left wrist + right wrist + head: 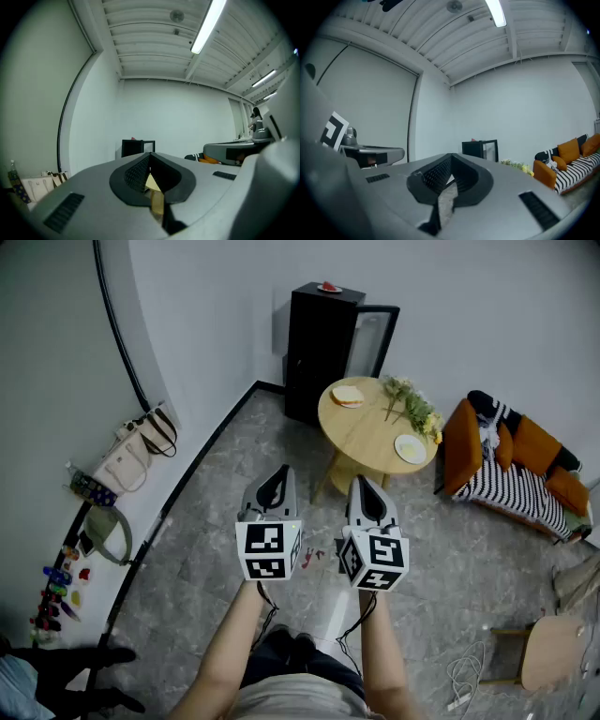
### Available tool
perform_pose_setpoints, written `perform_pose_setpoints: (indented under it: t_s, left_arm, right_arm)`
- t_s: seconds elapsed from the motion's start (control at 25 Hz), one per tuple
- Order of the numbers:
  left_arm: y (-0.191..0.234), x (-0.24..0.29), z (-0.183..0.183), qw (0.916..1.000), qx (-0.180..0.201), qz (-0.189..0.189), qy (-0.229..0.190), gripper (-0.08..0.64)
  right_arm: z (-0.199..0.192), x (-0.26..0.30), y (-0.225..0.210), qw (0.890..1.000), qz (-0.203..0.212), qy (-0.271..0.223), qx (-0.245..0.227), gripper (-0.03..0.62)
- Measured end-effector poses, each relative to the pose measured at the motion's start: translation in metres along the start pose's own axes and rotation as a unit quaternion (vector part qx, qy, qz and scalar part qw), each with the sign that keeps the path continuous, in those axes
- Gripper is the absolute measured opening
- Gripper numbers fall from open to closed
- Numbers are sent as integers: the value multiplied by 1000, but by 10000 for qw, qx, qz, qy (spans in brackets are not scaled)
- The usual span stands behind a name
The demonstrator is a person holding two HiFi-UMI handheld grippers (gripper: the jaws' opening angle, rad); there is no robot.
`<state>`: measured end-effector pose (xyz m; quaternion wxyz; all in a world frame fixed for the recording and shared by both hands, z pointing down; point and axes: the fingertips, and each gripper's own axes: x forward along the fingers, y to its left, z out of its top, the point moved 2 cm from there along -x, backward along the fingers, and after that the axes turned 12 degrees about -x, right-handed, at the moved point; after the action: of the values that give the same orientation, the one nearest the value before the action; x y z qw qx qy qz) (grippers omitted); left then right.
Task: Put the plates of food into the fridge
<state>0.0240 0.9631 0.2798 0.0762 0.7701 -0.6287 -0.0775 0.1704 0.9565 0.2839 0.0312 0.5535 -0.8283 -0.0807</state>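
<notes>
A black mini fridge (pixel 317 348) stands against the far wall with its glass door (pixel 370 341) open; a plate with red food (pixel 329 287) sits on its top. In front of it a round wooden table (pixel 371 439) carries a plate of bread (pixel 348 397), a white plate with pale food (pixel 411 448) and a bunch of flowers (pixel 411 407). My left gripper (pixel 275 489) and right gripper (pixel 364 497) are held side by side well short of the table, both shut and empty. The fridge (pixel 137 146) (pixel 480 147) shows small beyond the jaws in both gripper views.
An orange sofa (pixel 511 468) with a striped blanket stands right of the table. Bags (pixel 137 454) and small items line the left wall. A wooden chair (pixel 553 649) and white cables (pixel 466 676) lie on the grey floor at the lower right.
</notes>
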Motion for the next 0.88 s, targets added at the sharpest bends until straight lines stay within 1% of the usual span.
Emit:
perform_pose_setpoints:
  t_s: [0.44,0.64,0.76,0.88]
  left_arm:
    - [0,0,0,10000,18,6,-3,8]
    - [-2,1,-4,10000,-11,-20,28,8]
    - [-9,5,-10,9999,-66,-64,49,8]
    - [-24,15,-23,9996,-143,-173,175,8]
  right_arm:
    - [0,0,0,10000,-9,-22,17,14]
    - [-4,-2,-2,9998,-68,-89,144,14]
    - [-13,-8,-11,9997,-159,-40,190,15]
    - [-26,-18,-32,9987,-344,72,362,15]
